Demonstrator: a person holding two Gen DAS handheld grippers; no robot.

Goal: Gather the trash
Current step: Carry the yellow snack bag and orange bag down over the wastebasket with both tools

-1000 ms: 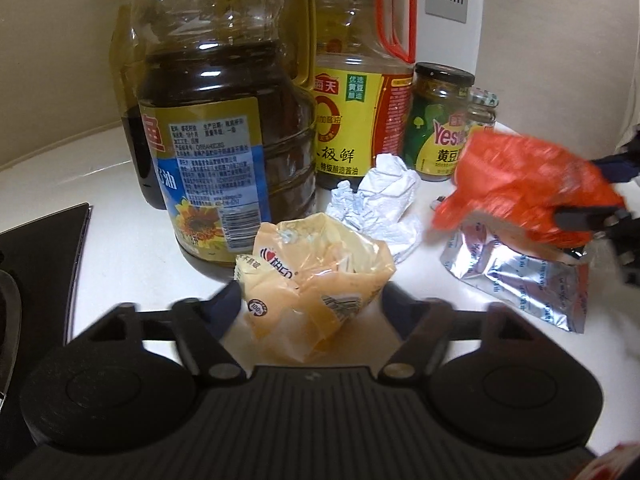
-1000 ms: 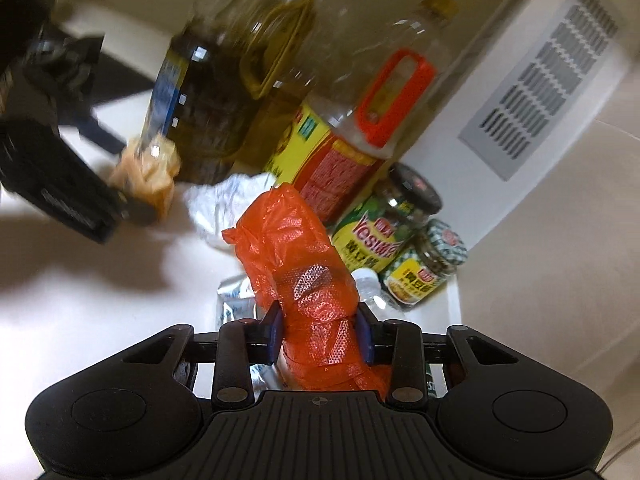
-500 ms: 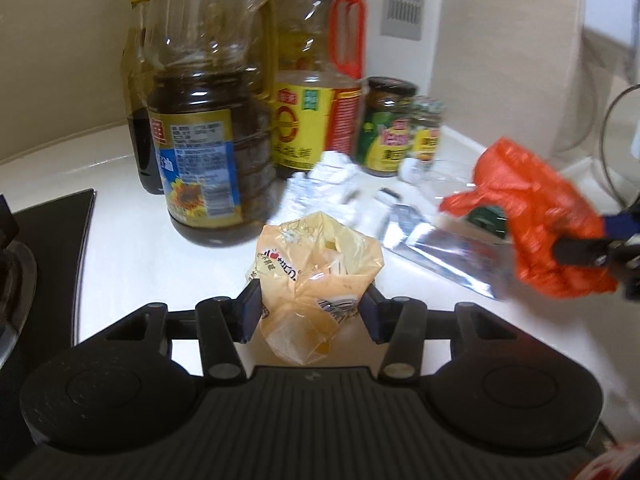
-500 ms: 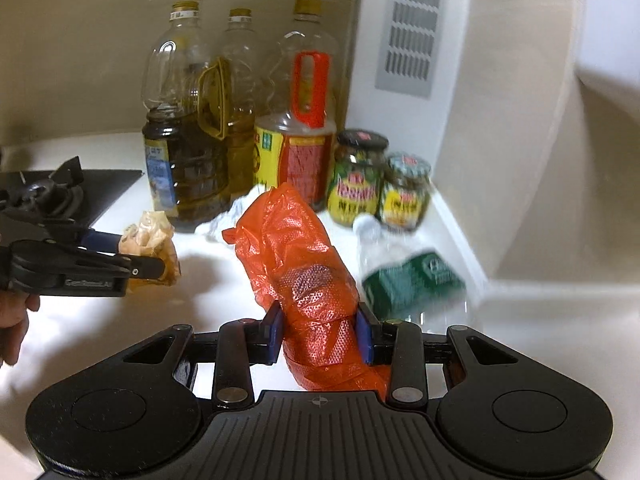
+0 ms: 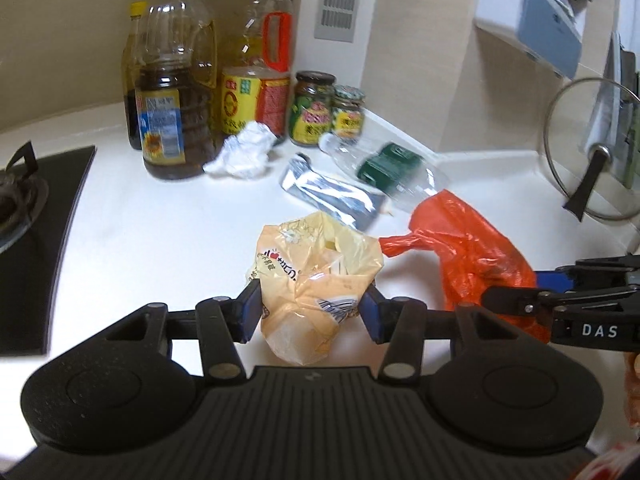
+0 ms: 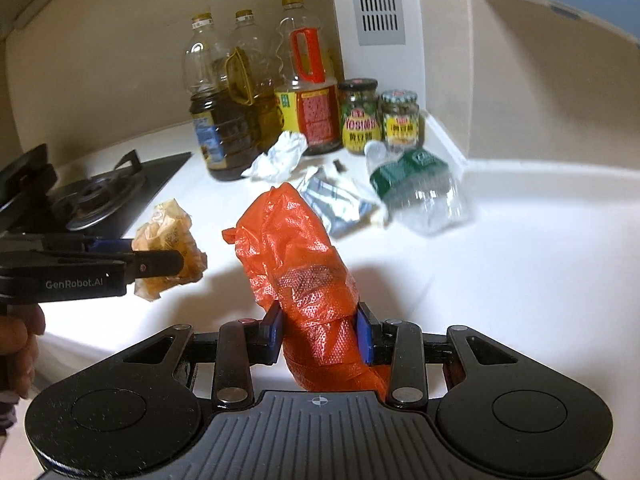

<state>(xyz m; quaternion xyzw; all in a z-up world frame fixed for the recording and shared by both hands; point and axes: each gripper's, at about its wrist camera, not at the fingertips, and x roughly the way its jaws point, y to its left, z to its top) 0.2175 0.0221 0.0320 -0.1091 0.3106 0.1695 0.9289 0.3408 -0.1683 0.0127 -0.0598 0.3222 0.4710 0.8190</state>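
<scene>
Left wrist view: the left gripper (image 5: 311, 312) squeezes a yellow wrapper (image 5: 316, 280) tight, above the white counter (image 5: 160, 232). At 3 o'clock is the orange bag (image 5: 476, 252).

Right wrist view: the right gripper (image 6: 320, 334) pinches the orange bag (image 6: 296, 252). At 9 o'clock, the yellow wrapper (image 6: 170, 236).

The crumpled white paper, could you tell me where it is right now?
In both views the crumpled white paper lies on the counter against the oil bottle, left of the foil packet.
</scene>
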